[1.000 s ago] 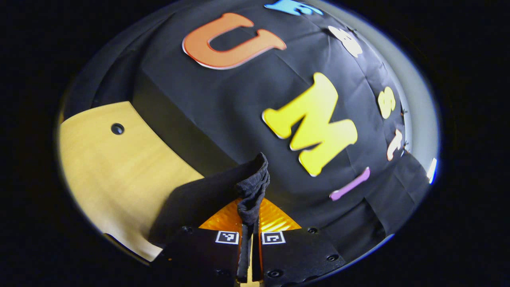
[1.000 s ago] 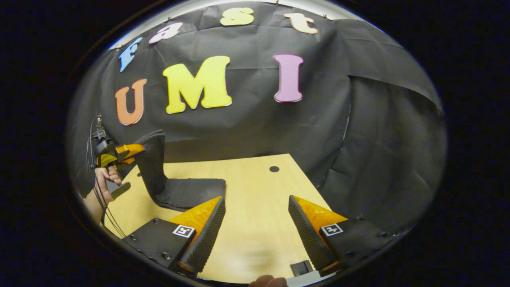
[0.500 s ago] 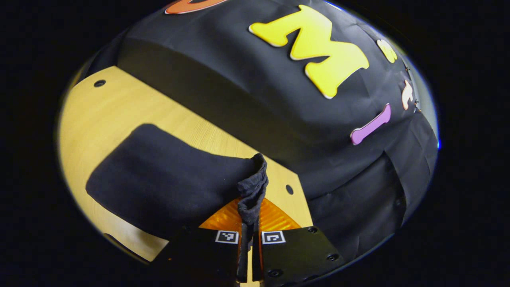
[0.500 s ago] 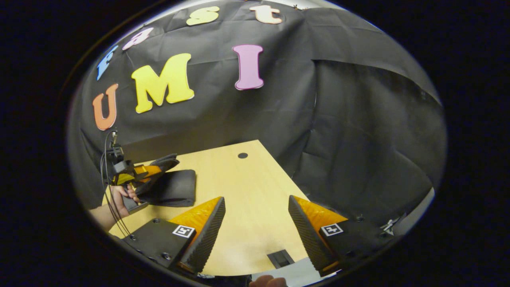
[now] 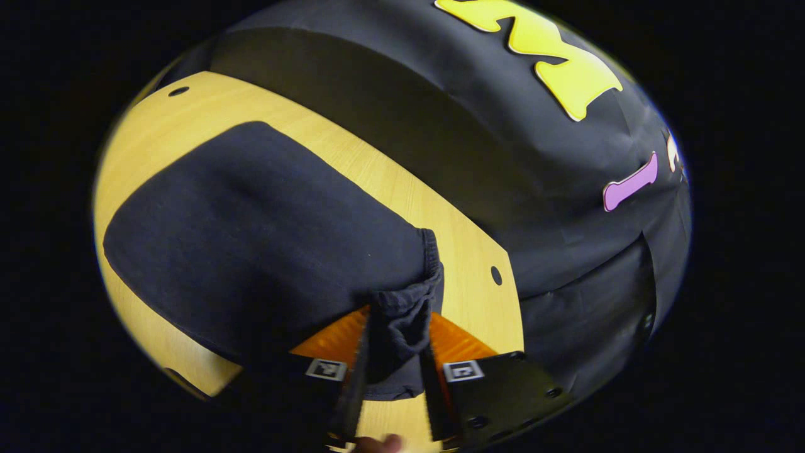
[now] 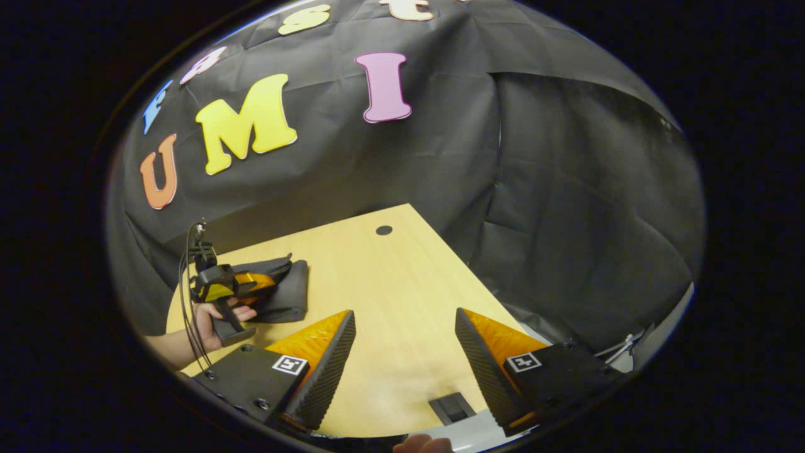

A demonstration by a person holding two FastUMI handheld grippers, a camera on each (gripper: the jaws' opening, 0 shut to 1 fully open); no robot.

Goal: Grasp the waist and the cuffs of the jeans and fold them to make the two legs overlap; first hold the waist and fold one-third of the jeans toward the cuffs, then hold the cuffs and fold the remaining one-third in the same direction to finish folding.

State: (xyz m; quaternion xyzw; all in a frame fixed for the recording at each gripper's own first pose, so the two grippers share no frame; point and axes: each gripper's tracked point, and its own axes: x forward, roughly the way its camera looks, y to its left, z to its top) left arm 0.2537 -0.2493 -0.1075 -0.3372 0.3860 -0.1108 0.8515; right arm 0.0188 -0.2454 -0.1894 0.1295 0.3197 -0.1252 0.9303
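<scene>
Left gripper [image 5: 395,352] narrowly parted around jeans [image 5: 251,239] hem at 6 o'clock, grip unclear; right gripper [image 6: 402,358] spread wide over table [image 6: 390,302].

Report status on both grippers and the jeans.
Left gripper parted, cuff fabric between its fingers. Right gripper open, empty above the table. Jeans folded flat. Nothing in the way.

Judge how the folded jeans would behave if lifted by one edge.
Probably floppy: the jeans bunch between the left tongs. Likely to unfold, since the layers merely rest stacked on the table. Unlikely to slip; the cloth looks matte.
</scene>
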